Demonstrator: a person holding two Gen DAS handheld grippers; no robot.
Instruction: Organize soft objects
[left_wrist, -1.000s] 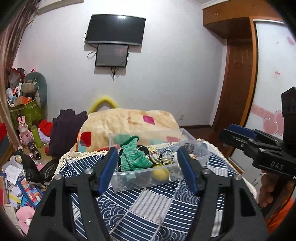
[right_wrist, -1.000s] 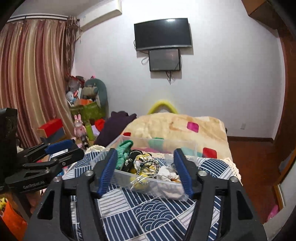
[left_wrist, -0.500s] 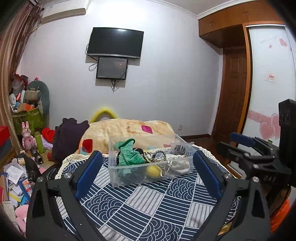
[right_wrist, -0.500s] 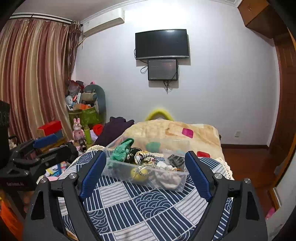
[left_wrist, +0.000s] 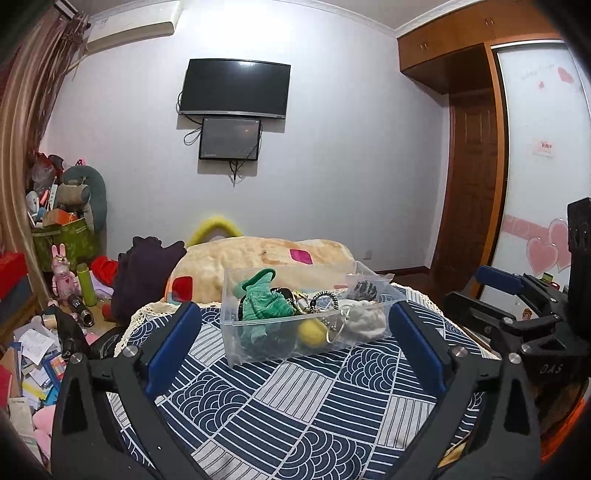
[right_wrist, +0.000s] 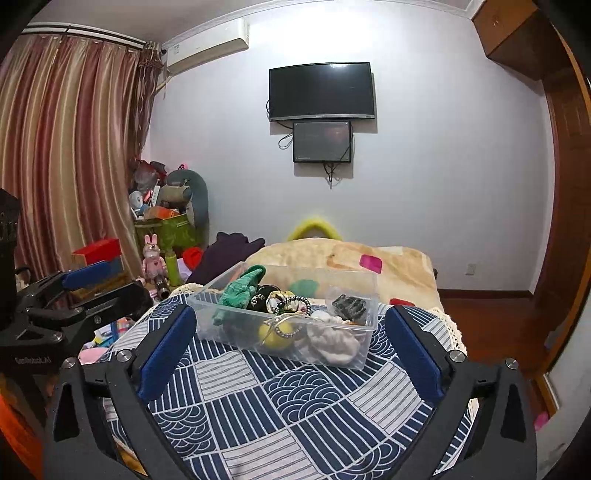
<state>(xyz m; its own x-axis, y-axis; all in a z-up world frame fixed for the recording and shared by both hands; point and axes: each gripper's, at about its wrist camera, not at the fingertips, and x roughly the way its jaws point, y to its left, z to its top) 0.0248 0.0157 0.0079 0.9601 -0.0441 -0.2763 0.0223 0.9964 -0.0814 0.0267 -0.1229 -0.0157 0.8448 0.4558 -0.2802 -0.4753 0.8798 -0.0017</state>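
We see a clear, hard-walled plastic bin (left_wrist: 306, 325) sitting on a quilted blue-and-white patterned cloth (left_wrist: 295, 406), at 12 o'clock from both claws. Inside it lie a ribbed green knit (left_wrist: 264, 299), a fuzzy yellow ball (left_wrist: 312, 330) against the near wall, a crumpled white cloth (left_wrist: 364, 319) at the bin's 3 o'clock end, a dark glove-like piece (left_wrist: 365, 290) behind it, and beaded rings we cannot make out well.

Our left claw (left_wrist: 295, 339) is spread wide, its blue pads apart and holding nothing; the right claw (right_wrist: 291, 338) is spread the same way, also holding nothing. Both hang short of the bin, not touching it, with bare cloth between pads and bin.

The cloth's lace edge (right_wrist: 452, 328) drops off at 3 o'clock. Past the bin lies a beige blanket (left_wrist: 266, 254), then a pale wall with a TV (right_wrist: 321, 90). Striped curtains (right_wrist: 66, 147) and piled toys (right_wrist: 162, 206) stand at 10 o'clock.
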